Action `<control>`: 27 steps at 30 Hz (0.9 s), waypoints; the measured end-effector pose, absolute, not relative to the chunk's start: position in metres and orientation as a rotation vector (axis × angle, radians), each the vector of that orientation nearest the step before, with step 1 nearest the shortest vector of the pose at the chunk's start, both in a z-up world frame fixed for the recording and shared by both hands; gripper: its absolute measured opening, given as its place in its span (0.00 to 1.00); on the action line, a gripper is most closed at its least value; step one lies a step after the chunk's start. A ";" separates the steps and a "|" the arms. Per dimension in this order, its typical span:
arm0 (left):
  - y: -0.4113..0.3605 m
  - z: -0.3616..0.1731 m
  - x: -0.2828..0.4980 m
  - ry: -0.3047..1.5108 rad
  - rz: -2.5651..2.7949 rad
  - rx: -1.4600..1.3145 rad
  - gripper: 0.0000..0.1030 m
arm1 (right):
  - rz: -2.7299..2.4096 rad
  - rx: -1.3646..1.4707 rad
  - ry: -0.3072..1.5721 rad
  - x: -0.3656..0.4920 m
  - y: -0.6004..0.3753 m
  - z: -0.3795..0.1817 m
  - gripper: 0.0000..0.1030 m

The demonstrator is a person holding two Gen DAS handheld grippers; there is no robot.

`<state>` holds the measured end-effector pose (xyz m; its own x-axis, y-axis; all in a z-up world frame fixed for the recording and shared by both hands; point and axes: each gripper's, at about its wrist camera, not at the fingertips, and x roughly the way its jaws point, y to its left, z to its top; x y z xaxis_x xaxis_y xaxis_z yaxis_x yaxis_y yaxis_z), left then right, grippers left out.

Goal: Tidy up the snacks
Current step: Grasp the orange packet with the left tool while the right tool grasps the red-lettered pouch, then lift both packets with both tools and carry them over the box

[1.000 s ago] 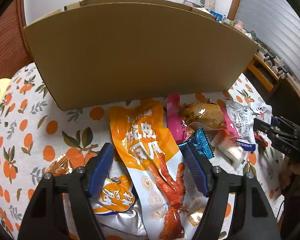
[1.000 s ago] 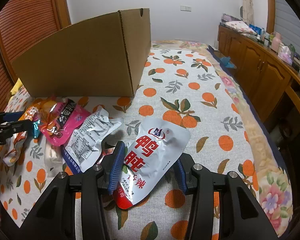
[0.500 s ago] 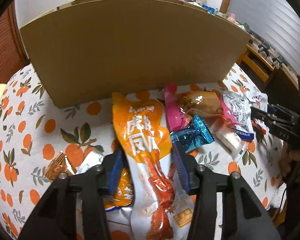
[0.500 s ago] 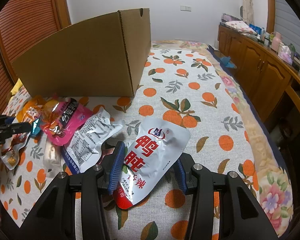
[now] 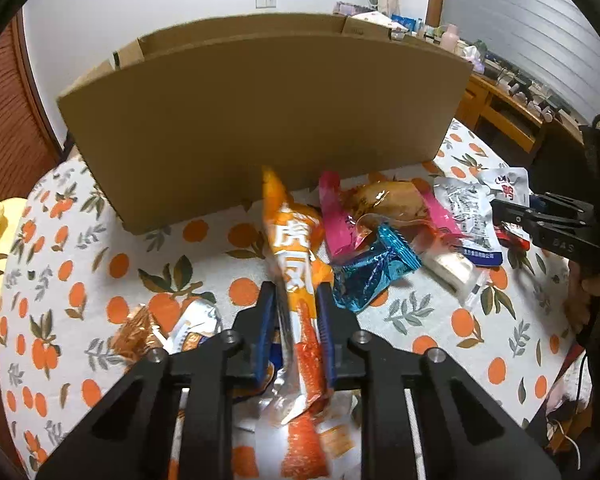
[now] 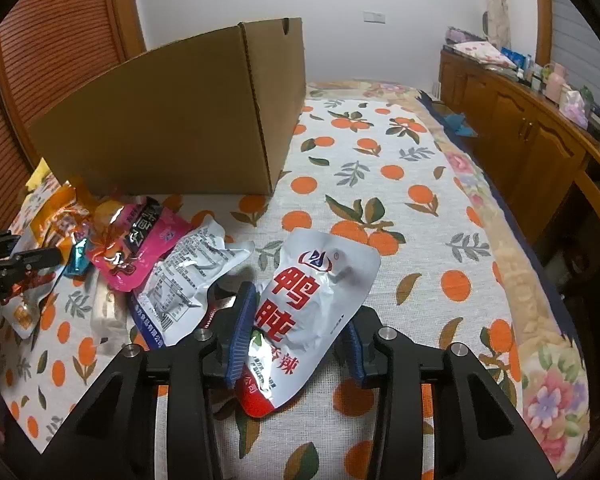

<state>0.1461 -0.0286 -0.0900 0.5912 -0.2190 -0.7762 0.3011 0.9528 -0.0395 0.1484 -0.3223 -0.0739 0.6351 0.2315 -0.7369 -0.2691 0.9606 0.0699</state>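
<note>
My left gripper (image 5: 296, 300) is shut on the orange chicken-feet snack pouch (image 5: 290, 256), pinched edge-up and lifted off the cloth; the same pouch (image 6: 56, 216) shows at the far left of the right wrist view. The cardboard box (image 5: 260, 120) stands behind it. My right gripper (image 6: 300, 320) is open, its fingers either side of a silver pouch with red characters (image 6: 312, 292) that lies flat. A pink packet (image 5: 336, 216), a blue foil packet (image 5: 372, 272) and a silver-and-blue pouch (image 5: 468, 216) lie between the grippers.
A silver-orange pouch (image 5: 192, 328) and a small orange wrapper (image 5: 134, 334) lie left of my left gripper. The orange-print cloth (image 6: 380, 168) spreads right of the box (image 6: 180, 120). A wooden cabinet (image 6: 532, 128) runs along the right.
My left gripper closed from wide open onto the orange pouch and raised it, folding it edge-up. The right gripper and the silver pouch have not moved.
</note>
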 end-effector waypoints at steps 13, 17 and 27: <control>-0.028 -0.070 0.129 0.819 -0.314 0.083 0.15 | 0.337 -0.018 0.813 0.144 -0.326 -0.071 0.22; -0.028 -0.061 0.125 0.794 -0.322 0.068 0.15 | 0.342 -0.014 0.800 0.142 -0.326 -0.070 0.20; -0.026 -0.043 0.116 0.736 -0.342 0.040 0.15 | 0.339 -0.013 0.752 0.135 -0.329 -0.063 0.18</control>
